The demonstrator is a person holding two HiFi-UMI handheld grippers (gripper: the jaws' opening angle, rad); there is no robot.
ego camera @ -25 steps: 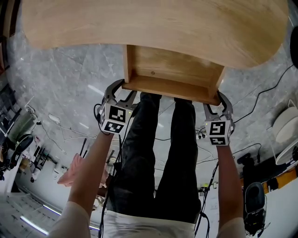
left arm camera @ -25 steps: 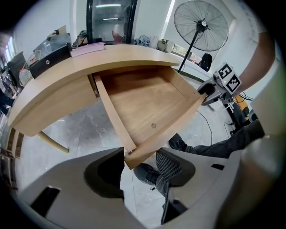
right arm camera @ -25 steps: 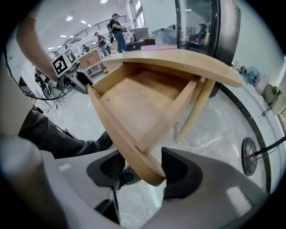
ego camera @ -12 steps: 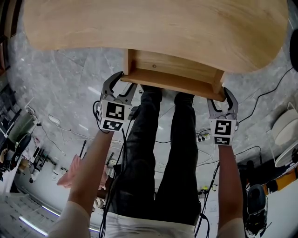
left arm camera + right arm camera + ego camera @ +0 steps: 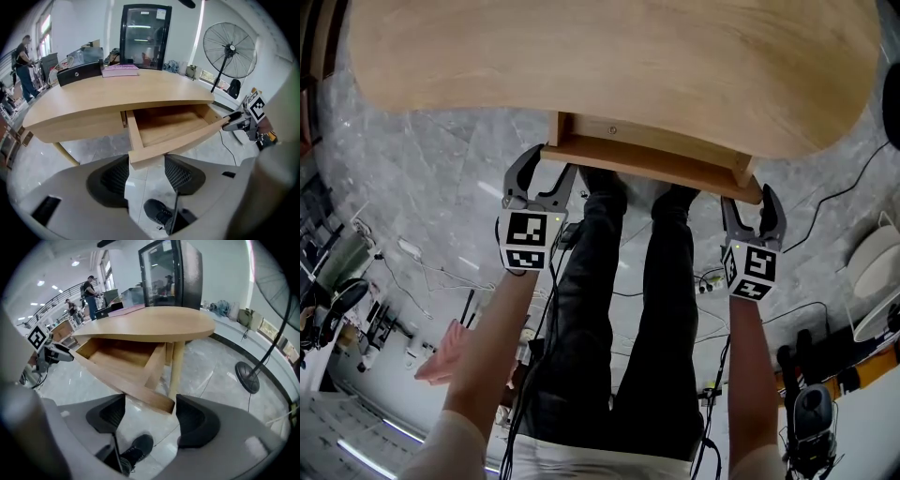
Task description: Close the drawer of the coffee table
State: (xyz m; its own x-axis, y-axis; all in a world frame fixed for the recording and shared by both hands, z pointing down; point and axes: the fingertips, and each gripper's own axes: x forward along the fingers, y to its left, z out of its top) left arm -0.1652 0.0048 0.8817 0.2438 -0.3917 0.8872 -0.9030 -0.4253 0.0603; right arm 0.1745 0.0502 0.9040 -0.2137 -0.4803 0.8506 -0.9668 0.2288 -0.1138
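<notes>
The light wooden coffee table (image 5: 609, 56) fills the top of the head view. Its drawer (image 5: 649, 161) sticks out only a little from under the top. My left gripper (image 5: 546, 169) is at the drawer front's left corner (image 5: 143, 157), which fills the gap between the pads while the jaws begin opening. My right gripper (image 5: 750, 201) is at the right corner (image 5: 161, 404). Its jaws are opening, and the corner sits between them with space on the left side. The drawer (image 5: 168, 126) looks empty inside.
The person's dark-trousered legs (image 5: 619, 309) and a shoe (image 5: 159, 213) are under the drawer. A standing fan (image 5: 229, 49), a black cabinet (image 5: 143, 35) and a black box (image 5: 79, 72) on the tabletop lie beyond. A table leg (image 5: 176, 366) stands near the right corner. Cables lie on the marble floor.
The drawer has slid farther in under the tabletop. Both grippers moved toward the table with it. The right gripper's jaws stand wider apart than before.
</notes>
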